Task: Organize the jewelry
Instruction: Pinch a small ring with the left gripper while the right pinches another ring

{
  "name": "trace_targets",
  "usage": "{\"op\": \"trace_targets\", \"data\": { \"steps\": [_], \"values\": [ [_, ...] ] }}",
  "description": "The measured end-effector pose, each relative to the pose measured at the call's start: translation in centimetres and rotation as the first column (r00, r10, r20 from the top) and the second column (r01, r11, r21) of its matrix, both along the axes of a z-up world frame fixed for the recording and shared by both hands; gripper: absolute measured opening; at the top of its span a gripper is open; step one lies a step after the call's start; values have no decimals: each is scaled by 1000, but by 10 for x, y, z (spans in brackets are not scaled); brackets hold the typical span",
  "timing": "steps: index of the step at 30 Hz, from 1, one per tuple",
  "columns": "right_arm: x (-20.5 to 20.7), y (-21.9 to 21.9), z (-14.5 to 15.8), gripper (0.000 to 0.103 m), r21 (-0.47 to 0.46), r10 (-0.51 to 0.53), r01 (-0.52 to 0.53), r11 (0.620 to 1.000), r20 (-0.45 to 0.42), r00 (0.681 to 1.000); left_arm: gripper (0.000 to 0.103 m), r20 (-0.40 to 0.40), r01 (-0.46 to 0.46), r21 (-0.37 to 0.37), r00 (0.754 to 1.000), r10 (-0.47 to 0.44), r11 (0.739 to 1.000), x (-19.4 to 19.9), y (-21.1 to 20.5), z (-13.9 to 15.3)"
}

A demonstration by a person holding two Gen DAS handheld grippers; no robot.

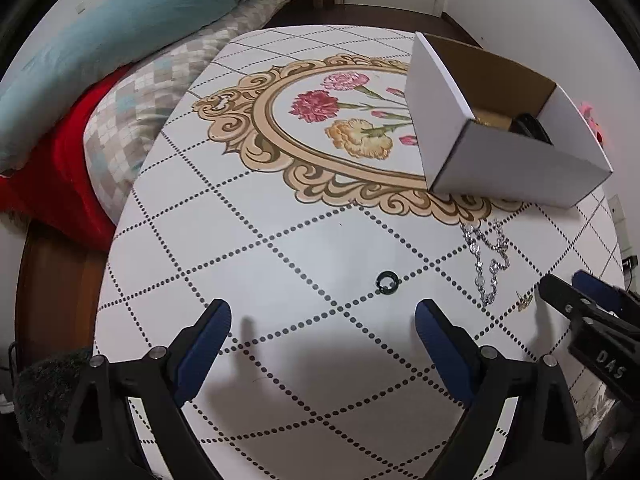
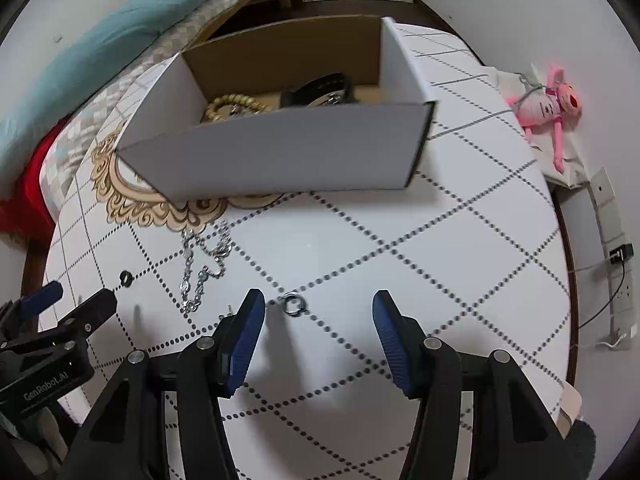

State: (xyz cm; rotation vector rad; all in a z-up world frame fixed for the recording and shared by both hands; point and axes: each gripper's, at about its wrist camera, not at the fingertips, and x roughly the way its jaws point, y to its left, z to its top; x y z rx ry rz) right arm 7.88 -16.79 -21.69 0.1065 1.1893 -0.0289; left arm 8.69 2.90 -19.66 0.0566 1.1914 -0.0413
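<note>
A white cardboard box (image 1: 500, 156) (image 2: 280, 152) stands on the table and holds a beaded bracelet (image 2: 234, 105) and a black band (image 2: 320, 88). A silver chain (image 1: 488, 264) (image 2: 204, 264) lies in front of it. A black ring (image 1: 386, 279) (image 2: 125, 277) lies just ahead of my open, empty left gripper (image 1: 322, 320). A small silver ring (image 2: 294, 303) lies just ahead of my open, empty right gripper (image 2: 318, 308), near its left finger. A small gold earring (image 1: 524, 302) lies by the chain's end.
The round table (image 1: 280, 240) has a dotted diamond pattern and a floral medallion. A bed with blue, checked and red bedding (image 1: 100, 80) is at the left. A pink plush toy (image 2: 548, 108) lies right of the table. Wall sockets and cables (image 2: 616, 272) are at the right.
</note>
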Motion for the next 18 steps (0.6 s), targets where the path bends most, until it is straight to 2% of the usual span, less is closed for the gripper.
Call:
{"op": "trace_targets", "data": {
  "steps": [2,3,4,6,12,15,17,18],
  "values": [
    [-1,7,-2,54,-45,14,-14,999,8,1000,93,0,7,-2,1000,-7,1000,0,-2,-1],
    [-1,9,-2,46,-63,19,-18,998,13,1000,93,0,11,-5,1000,-11,1000,0,-4,-1],
    [-2,11,-1,33,-84,27,-25,996,22,999,93,1,15,-6,1000,-15,1000,1,-4,-1],
    [-4,12,0,13,-91,30,-27,995,29,999,85,1,28,-3,1000,-28,1000,2,-7,-4],
    [-8,4,2,13,-64,-1,3,998,28,1000,65,2,38,-17,999,-38,999,3,-11,-10],
    [-10,-3,5,13,-48,-20,22,999,28,999,46,17,40,-34,999,-39,999,4,-12,-8],
    [-9,-5,6,13,-44,-29,30,999,27,999,29,25,44,-36,999,-43,998,4,-15,-6],
    [-9,-7,6,13,-47,-32,33,998,27,999,27,25,44,-36,999,-43,998,5,-15,-6]
  ]
}}
